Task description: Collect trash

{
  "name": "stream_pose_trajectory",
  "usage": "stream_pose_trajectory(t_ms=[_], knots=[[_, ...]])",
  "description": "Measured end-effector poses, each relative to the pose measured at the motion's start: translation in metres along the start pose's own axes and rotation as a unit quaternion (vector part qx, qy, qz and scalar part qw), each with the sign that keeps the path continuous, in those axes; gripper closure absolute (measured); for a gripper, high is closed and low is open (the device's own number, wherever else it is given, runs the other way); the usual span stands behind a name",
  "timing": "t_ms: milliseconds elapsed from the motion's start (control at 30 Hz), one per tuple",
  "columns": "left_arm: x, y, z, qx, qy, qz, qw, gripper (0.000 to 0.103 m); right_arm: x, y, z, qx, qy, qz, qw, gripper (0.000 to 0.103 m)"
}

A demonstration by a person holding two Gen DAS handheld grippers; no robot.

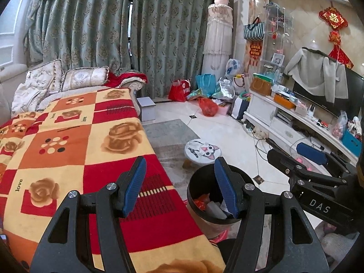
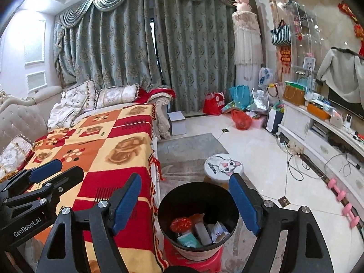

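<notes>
A black trash bin [image 2: 195, 195] stands on the floor beside the sofa, on a low red stool [image 2: 204, 262]. Inside it lie a red wrapper [image 2: 181, 224], small white boxes and a teal packet. My right gripper [image 2: 185, 177] hovers open above and in front of the bin, with nothing between its blue pads. In the left wrist view my left gripper [image 1: 179, 160] is also open and holds nothing. Its right finger overlaps the bin [image 1: 202, 182], its left finger is over the blanket. Each gripper shows in the other's view: the right gripper [image 1: 295, 153] at the right, the left gripper [image 2: 60, 170] at the left.
A sofa under a red, orange and cream checked blanket [image 2: 109, 150] fills the left. A cat-print stool [image 2: 224, 166] stands just beyond the bin. On the right are a white TV cabinet [image 2: 318, 141], floor cables and pink dumbbells [image 2: 343, 202]. A red plastic bag [image 2: 241, 118] and other bags lie by the curtain.
</notes>
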State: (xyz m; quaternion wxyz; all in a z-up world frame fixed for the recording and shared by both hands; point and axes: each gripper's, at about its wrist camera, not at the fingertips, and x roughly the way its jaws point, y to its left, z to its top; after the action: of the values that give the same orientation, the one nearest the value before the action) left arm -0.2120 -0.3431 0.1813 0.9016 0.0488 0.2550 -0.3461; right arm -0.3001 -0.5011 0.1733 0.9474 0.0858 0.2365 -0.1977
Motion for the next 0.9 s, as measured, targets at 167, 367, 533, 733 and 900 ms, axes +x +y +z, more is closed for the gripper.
stream_pose_trajectory(t_ms=[167,367,533,733,900], knots=[[-0.0004,0.0009,-0.0005,-0.002,0.002,-0.001,1.0,0.042,-0.0027,0.0014,0.0013,-0.002,-0.002,-0.003,1.0,0.024],[-0.0003,0.0004,-0.0001,-0.004,0.005,0.002,1.0,0.042,-0.0031,0.0015,0.0017,-0.004,0.0,-0.002,1.0,0.022],[0.0,0.0009,0.0004,-0.005,0.005,0.002,1.0,0.042,-0.0014,0.0017,0.0012,-0.005,0.003,-0.002,1.0,0.022],[-0.0001,0.0013,0.0006,-0.004,0.005,0.003,1.0,0.042,-0.001,0.0009,0.0016,-0.004,0.003,-0.001,1.0,0.021],[0.0,0.0016,0.0006,-0.005,0.005,0.002,1.0,0.042,-0.0007,0.0007,0.0013,-0.004,0.004,-0.001,1.0,0.021]])
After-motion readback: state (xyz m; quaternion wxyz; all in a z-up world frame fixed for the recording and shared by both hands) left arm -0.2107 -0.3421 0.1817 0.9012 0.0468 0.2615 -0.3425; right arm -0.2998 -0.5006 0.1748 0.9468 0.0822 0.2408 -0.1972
